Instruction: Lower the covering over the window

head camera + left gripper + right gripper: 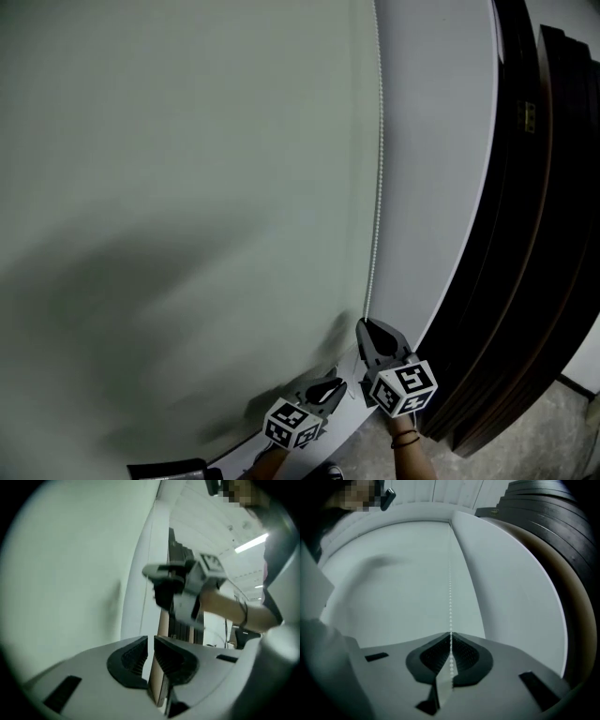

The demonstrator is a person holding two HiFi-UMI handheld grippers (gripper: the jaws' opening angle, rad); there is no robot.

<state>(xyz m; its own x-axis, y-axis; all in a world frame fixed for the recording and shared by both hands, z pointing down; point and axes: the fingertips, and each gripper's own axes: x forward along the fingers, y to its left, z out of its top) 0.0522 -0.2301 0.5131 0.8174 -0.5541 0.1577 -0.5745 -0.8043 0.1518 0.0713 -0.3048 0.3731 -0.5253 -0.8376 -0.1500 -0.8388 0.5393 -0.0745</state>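
Note:
A pale roller blind [178, 187] fills the left of the head view, and its white bead chain [378, 178] hangs along its right edge. My right gripper [366, 324] is at the chain's lower end and is shut on it. In the right gripper view the chain [450, 592] runs straight down into the pinched jaws [451, 641]. My left gripper [335, 384] sits just below and to the left, near the blind. Its jaws [150, 645] stand almost together with a thin slit and hold nothing. The left gripper view also shows the right gripper [157, 571] ahead of it.
A white wall strip [436, 169] lies right of the chain. Dark stacked panels [534, 234] lean beyond it. A grey floor [562, 431] shows at the lower right, and a dark object [167, 469] at the bottom edge. A person's forearm with a wristband [241, 613] holds the right gripper.

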